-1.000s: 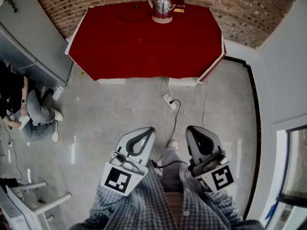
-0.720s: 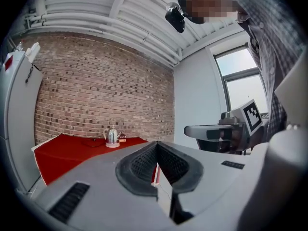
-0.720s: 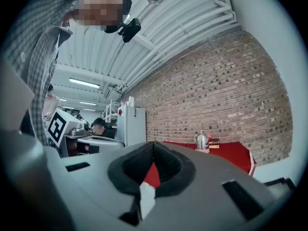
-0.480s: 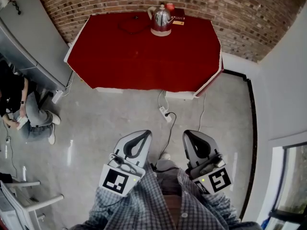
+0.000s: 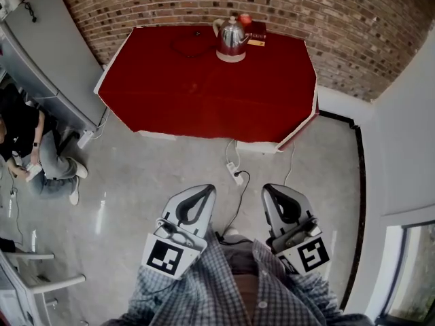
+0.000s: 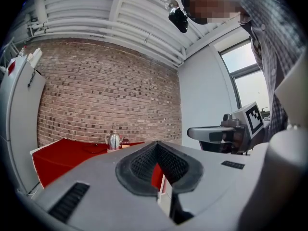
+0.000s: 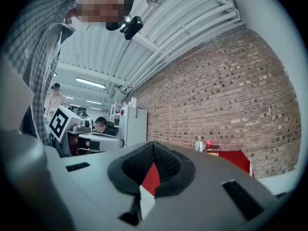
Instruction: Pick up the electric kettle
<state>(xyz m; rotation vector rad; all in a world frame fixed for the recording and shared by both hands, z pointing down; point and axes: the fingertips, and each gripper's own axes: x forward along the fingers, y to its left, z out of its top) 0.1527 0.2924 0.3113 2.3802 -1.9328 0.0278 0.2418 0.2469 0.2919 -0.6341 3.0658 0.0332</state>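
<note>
Kettle (image 5: 231, 38) sits far back on the red bench (image 5: 204, 87), well away from the left tongs (image 5: 204, 190) and right tongs (image 5: 273, 190), both closed, empty. Polished steel, likely slippery, weighty; handle looks the best hold.

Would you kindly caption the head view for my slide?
Left gripper and right gripper, both shut, face a red table bearing the electric kettle.

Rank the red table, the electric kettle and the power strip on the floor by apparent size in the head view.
1. red table, by far the largest
2. electric kettle
3. power strip, the smallest
</note>
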